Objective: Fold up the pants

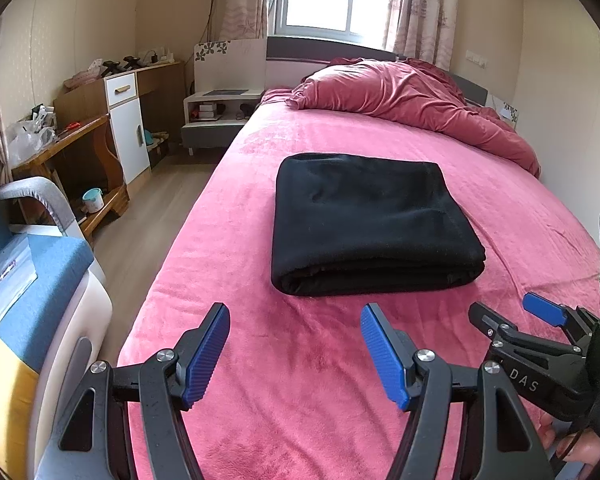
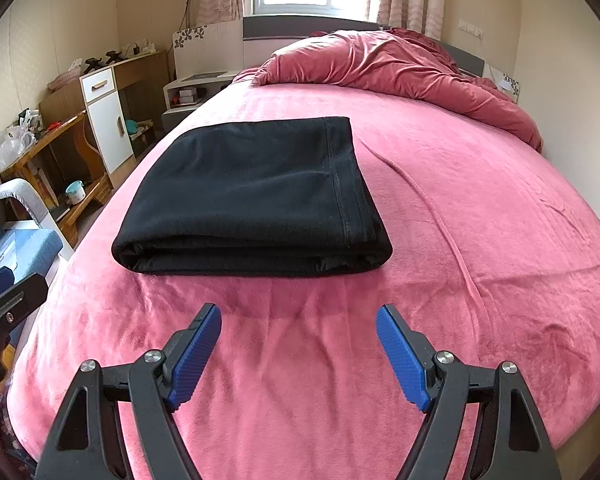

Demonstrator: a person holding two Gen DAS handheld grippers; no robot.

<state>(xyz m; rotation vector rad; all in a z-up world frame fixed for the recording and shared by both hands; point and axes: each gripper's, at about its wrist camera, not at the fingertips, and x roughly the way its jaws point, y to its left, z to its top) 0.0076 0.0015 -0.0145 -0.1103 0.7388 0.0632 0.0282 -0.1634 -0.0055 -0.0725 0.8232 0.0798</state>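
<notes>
The black pants (image 1: 372,224) lie folded into a thick rectangle on the pink bed (image 1: 300,380), with the stacked fold edge facing me. They also show in the right wrist view (image 2: 256,196). My left gripper (image 1: 296,320) is open and empty, just short of the pants' near edge. My right gripper (image 2: 300,320) is open and empty, also just short of that edge. The right gripper also appears in the left wrist view (image 1: 516,312) at the right, and part of the left gripper (image 2: 4,292) shows at the right wrist view's left edge.
A crumpled red duvet (image 1: 412,96) lies at the head of the bed. Left of the bed are a nightstand (image 1: 216,116), a wooden desk with a white cabinet (image 1: 100,136) and a blue and grey chair (image 1: 40,264). A wall runs along the bed's right side.
</notes>
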